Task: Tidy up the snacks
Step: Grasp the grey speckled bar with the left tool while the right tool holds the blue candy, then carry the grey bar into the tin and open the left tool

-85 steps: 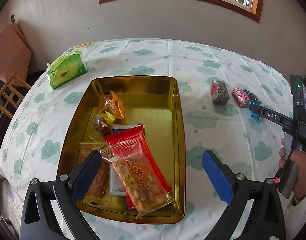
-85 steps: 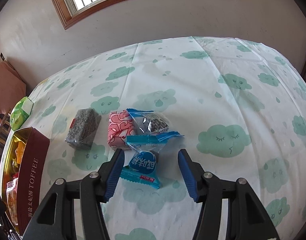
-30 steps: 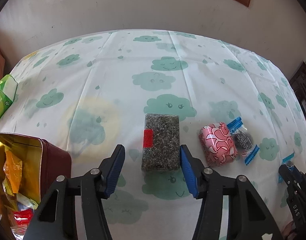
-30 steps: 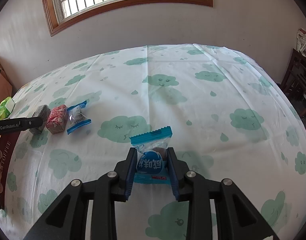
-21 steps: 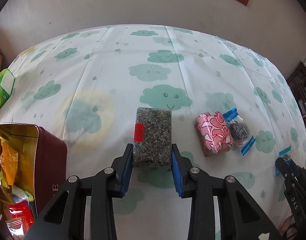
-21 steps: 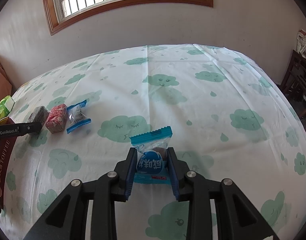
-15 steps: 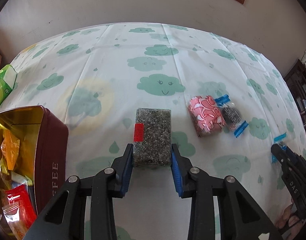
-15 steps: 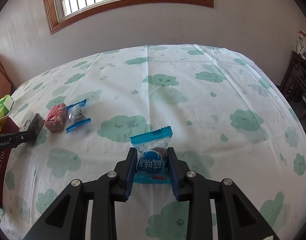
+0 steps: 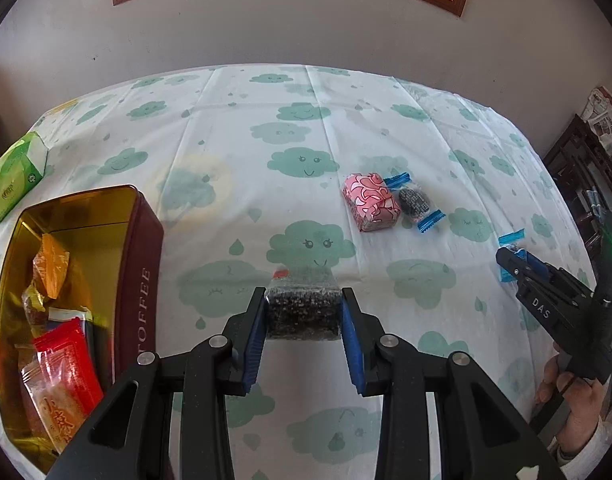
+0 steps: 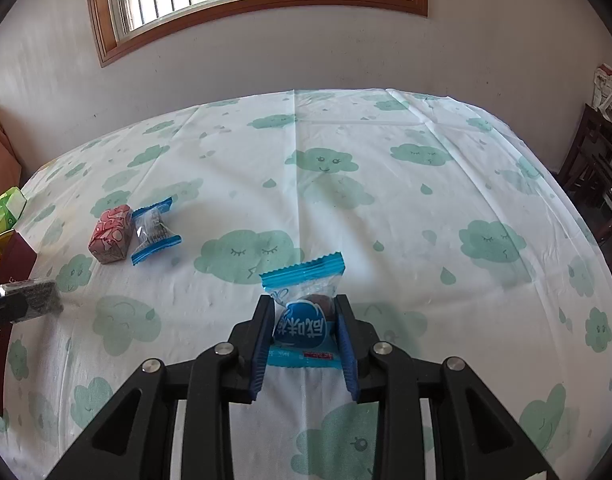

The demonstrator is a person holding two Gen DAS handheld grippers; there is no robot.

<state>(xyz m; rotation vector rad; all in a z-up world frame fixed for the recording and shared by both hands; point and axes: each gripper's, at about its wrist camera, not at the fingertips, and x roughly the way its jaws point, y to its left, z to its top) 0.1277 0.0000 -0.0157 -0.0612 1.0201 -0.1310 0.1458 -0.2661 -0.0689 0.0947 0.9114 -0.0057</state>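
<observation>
Beside the tin (image 9: 146, 280), my left gripper (image 9: 302, 312) clamps the sesame bar (image 9: 302, 314) for boxing, while my right gripper (image 10: 304, 330) pinches 1 blue packet (image 10: 304, 320).

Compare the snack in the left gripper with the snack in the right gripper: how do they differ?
The dark speckled block in the left gripper is a clear-wrapped rectangular bar; the blue-wrapped snack in the right gripper is a crimped pillow pack with printed characters. The block hangs near the toffee tin; the blue one is far from it. Both are clamped between blue fingers.
</observation>
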